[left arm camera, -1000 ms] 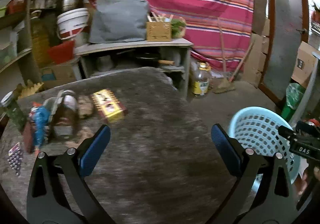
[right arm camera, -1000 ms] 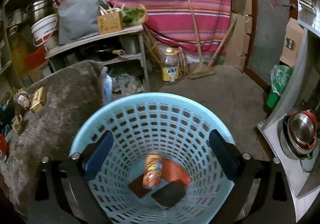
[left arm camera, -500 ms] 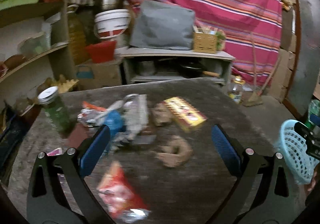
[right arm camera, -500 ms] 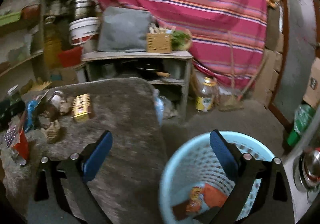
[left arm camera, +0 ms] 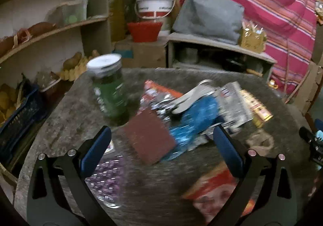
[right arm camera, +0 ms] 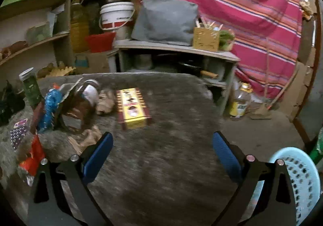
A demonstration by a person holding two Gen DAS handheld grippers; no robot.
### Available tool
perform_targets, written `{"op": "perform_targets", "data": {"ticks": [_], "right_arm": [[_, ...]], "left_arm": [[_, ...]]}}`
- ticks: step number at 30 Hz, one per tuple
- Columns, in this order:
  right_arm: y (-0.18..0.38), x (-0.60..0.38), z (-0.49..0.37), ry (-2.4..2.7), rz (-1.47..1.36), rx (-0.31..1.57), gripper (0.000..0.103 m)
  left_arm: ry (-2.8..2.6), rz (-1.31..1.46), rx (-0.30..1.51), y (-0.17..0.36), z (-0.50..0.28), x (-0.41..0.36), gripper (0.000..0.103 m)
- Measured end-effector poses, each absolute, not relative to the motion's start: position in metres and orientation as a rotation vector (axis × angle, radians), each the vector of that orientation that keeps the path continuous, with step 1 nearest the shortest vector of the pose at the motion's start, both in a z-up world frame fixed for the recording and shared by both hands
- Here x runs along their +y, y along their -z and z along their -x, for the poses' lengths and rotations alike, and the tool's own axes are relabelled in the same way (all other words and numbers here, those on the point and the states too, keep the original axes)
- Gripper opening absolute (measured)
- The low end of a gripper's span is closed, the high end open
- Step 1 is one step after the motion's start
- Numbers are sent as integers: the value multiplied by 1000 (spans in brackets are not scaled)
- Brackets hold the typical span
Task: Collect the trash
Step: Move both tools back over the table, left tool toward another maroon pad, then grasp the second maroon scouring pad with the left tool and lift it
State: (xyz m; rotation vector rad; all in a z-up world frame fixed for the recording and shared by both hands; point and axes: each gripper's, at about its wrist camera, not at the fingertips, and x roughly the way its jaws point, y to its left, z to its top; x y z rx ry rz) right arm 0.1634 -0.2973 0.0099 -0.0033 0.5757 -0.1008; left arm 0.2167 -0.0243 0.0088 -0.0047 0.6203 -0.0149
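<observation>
Trash lies on a grey stone table: a brown square pad, a blue wrapper, a green jar with a white lid, a red packet, a purple blister sheet and a yellow box. My left gripper hangs open just above the brown pad, holding nothing. In the right wrist view the yellow box lies ahead of my open, empty right gripper. The light blue basket stands on the floor at the lower right.
Wooden shelves with jars and produce run along the left. A low shelf behind the table carries a grey bag, with a white bucket beside it. A striped cloth hangs behind. An oil bottle stands on the floor.
Both grippers swung left. The left moved from bare table over to the trash pile. The right left the basket, which holds a can and wrappers, and now faces the table.
</observation>
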Motion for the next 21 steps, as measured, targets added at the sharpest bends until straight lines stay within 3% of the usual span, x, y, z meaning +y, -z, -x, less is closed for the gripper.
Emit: {"op": "perform_targets", "data": {"ticks": [21], "right_arm": [[15,-272,-216,79,45,650,97]], "left_arm": [[10,124,791,33,-287,10,97]]}}
